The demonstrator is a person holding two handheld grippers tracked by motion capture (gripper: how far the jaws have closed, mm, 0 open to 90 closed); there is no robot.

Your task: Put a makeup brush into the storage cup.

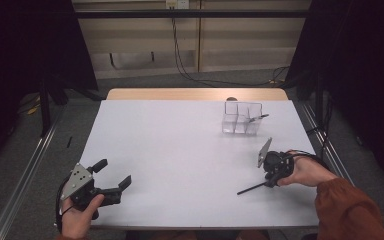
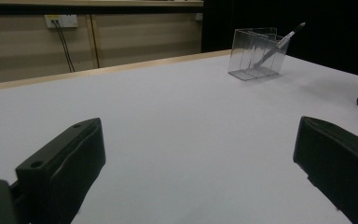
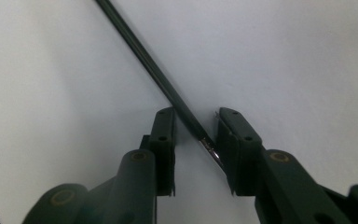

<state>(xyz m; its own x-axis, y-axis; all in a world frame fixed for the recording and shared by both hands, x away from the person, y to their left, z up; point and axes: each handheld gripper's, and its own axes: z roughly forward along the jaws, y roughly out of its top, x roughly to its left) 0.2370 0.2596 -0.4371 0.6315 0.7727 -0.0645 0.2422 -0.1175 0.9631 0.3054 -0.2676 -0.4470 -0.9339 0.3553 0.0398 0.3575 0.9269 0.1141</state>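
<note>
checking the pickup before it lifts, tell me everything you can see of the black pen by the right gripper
The black pen is a slim, dark, smooth-looking stick with a shiny metal section at the end near the gripper. It lies flat on the white table, near the front right edge, running diagonally. The right gripper straddles that metal end, jaws on either side with gaps visible, so not yet clamped. A second pen leans in the clear organizer farther back.

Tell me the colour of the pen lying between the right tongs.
Black, with a silvery metal end. The pen shows best in the right gripper view.
</note>
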